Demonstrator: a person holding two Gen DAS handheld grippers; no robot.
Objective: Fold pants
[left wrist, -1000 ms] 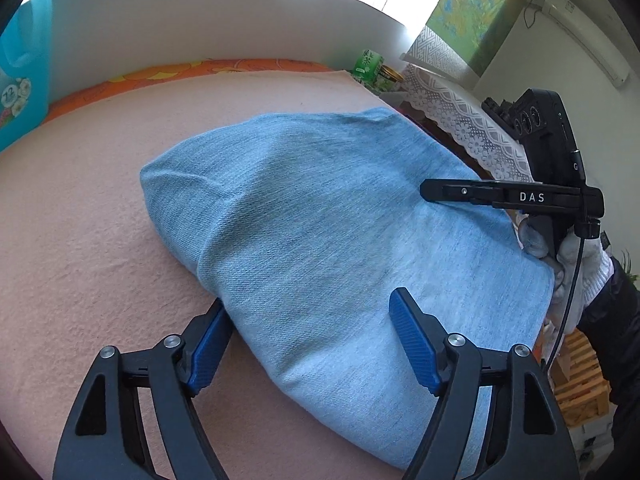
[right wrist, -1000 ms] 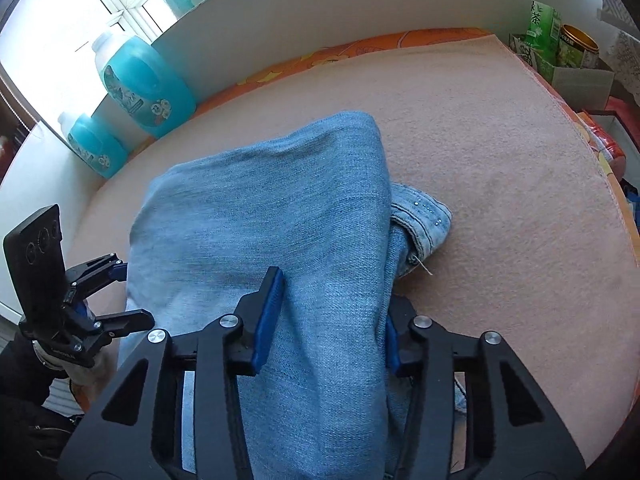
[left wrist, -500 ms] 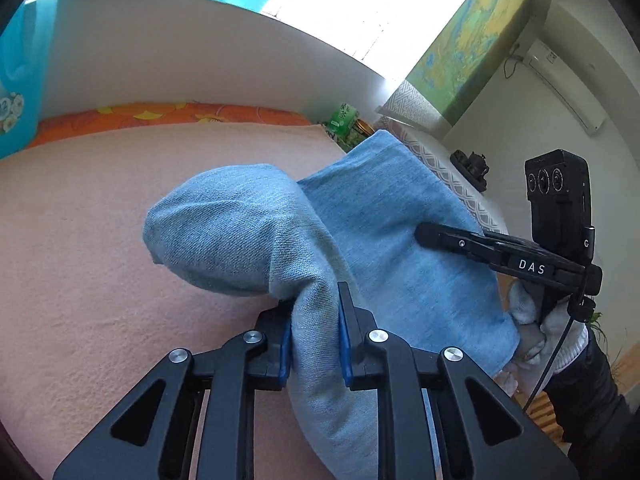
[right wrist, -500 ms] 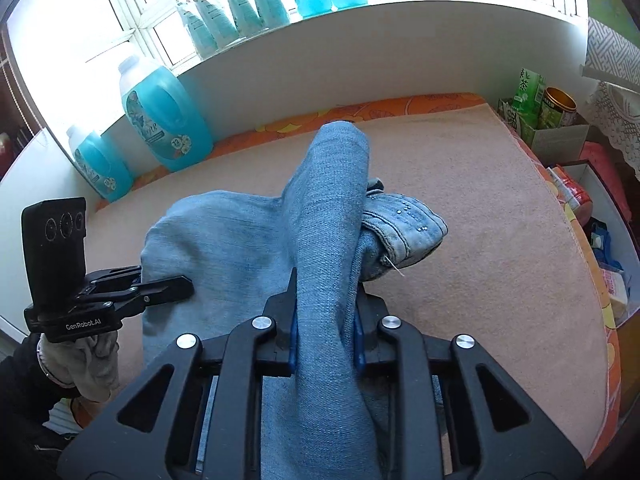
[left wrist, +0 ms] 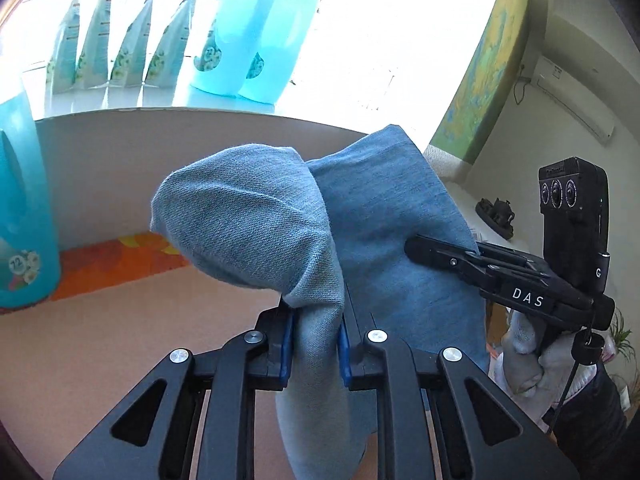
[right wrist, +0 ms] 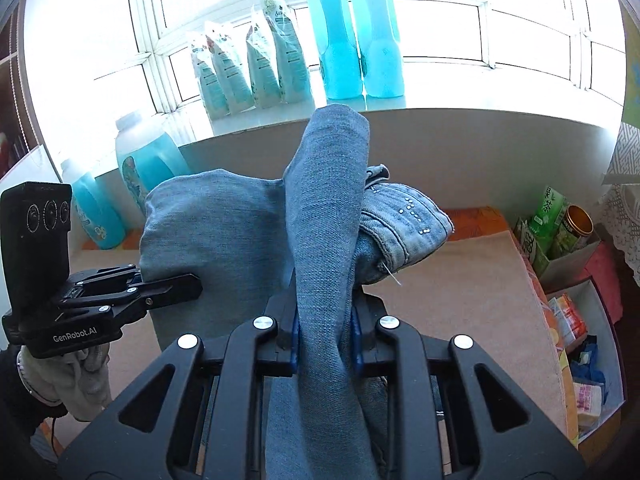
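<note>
1. Left gripper (left wrist: 314, 346): nearest in the left wrist view, black frame, blue pads (left wrist: 286, 344) clamped on a bunched fold of the pants (left wrist: 248, 224); jaws recently closing, denim pinched between them.
2. Right gripper (right wrist: 325, 338): nearest in the right wrist view, clenched on a narrow upright ridge of the same pants; blue pads barely showing on either side of the cloth.
3. Pants: light blue denim, lifted off the peach cover (left wrist: 100, 352), hanging from both grippers; one rounded lobe standing above the left gripper, a broad panel stretched across to the right gripper; waistband with small studs (right wrist: 412, 216) bulging just right of the ridge in the right wrist view.
4. Gloved hand (left wrist: 524, 356): white glove beside the pants, below the right gripper as shown in the left wrist view; dark sleeve beneath.
5. Peach cover: flat surface under the pants, orange patterned edge (left wrist: 116, 256) at its far side.
6. Open boxes (right wrist: 576, 280): right of the pants past the cover's edge, holding a green carton, a gold-lidded tin and assorted packets.
7. Blue detergent bottles (right wrist: 354, 36): behind the pants, upright on the windowsill; further bottles lower left, against the white wall.
8. Refill pouches (right wrist: 248, 72): row on the sill, left of the two bottles.
9. Window: bright, behind the sill.
</note>
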